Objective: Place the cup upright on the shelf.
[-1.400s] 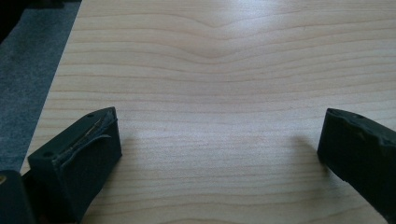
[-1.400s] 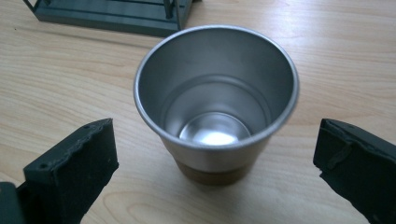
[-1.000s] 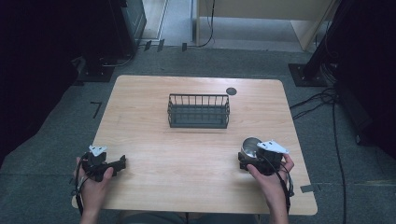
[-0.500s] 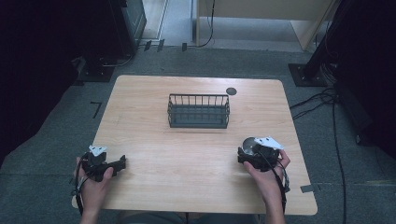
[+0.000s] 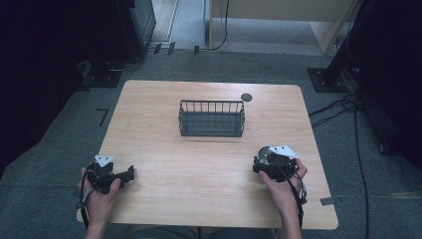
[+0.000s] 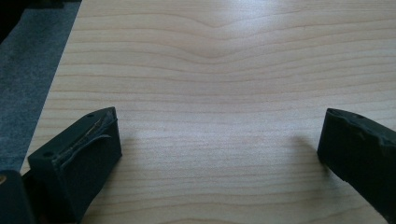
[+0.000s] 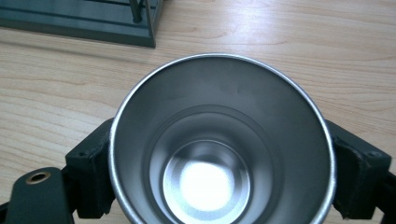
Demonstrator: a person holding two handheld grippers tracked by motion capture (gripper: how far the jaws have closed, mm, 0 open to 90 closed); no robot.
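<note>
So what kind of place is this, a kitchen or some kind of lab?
Probably a lab or recording room, not a kitchen: a bare wooden table on grey carpet, cables trailing over the floor, dark equipment stands around it. A wire basket and a steel cup are the props.

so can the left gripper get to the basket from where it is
Probably yes. The left gripper sits open at the table's near left corner, and only bare wood lies between it and the wire basket. The right gripper, holding the steel cup, sits off to the side.
</note>
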